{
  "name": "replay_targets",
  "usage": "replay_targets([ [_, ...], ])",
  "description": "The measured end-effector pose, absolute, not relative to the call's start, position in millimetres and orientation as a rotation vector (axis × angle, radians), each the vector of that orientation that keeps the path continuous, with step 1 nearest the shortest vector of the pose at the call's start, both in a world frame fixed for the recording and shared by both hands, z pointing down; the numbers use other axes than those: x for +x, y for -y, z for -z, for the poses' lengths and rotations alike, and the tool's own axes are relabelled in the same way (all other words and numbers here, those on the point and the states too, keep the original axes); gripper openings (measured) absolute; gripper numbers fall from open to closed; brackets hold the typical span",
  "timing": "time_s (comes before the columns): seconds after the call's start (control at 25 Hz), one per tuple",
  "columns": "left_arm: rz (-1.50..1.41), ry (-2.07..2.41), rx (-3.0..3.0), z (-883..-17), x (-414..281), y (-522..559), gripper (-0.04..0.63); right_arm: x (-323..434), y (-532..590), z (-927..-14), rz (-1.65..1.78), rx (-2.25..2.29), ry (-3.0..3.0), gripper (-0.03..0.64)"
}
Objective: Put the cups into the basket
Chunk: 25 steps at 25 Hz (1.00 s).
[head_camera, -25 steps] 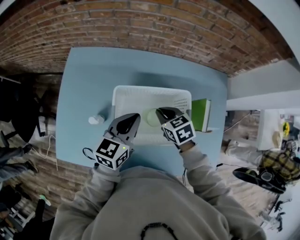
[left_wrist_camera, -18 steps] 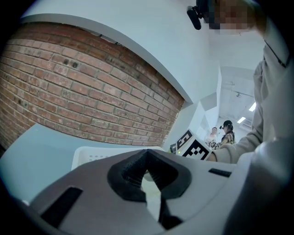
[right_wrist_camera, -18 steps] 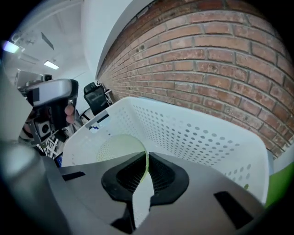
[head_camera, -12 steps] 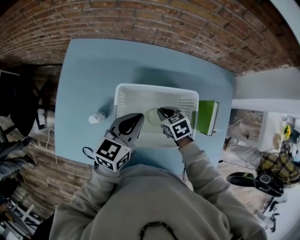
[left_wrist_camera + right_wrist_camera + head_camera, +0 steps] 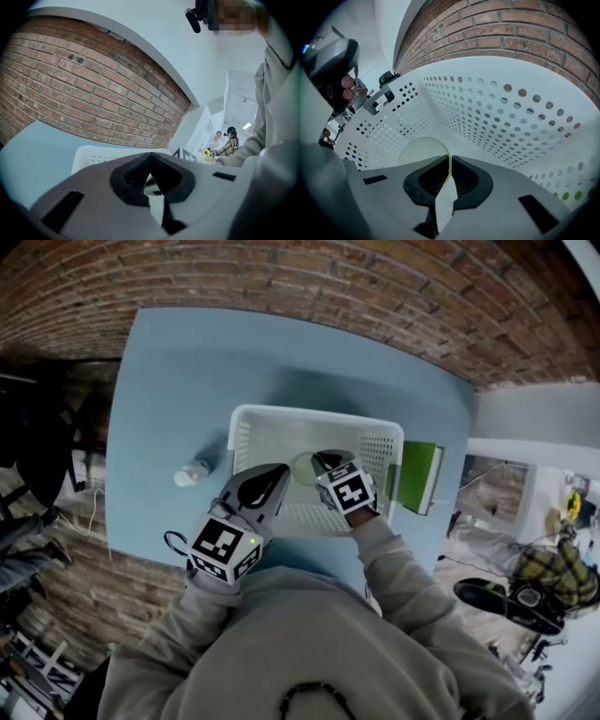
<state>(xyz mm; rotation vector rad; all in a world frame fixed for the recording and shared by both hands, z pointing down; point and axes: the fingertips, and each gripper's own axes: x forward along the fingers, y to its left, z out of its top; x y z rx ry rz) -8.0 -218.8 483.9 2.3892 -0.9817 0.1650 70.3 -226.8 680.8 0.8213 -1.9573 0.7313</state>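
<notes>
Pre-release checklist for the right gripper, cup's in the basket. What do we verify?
1. Grip: ok. The right gripper is shut on the rim of the cup.
2. Cup inside the basket walls: ok, perforated sides surround it.
3. Cup resting on the basket floor: cannot tell.
4. Drop zone free: ok, no other thing shows in the basket near the cup.
5. Left gripper out of the way: ok. It is shut, empty, and at the basket's near edge.
6. All cups in: not ok. A small pale object, likely another cup, lies on the table left of the basket.
</notes>
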Motion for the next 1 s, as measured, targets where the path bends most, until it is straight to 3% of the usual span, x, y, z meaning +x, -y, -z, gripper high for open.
replay_targets([
  [0.8, -0.117, 0.969, 2.350, -489.8, -12.0, 219.3, -0.002, 72.0, 219.7, -706.6, -0.728, 0.841, 1.896, 0.035],
  [0.84, -0.111, 0.969, 2.346, -490.1, -12.5, 219.7, -0.002, 73.2, 219.0, -708.0, -0.731, 0.845, 1.892, 0.043],
  [0.92, -0.101, 0.973, 2.346, -490.3, -13.8, 221.1, -0.002, 73.8, 218.1, -710.2, -0.737, 0.841, 1.890, 0.138],
  [1.0, -0.103, 0.979, 2.347, -490.8, -15.9, 221.6, -0.002, 71.9, 217.0, -711.3, -0.736, 0.831, 1.891, 0.142],
])
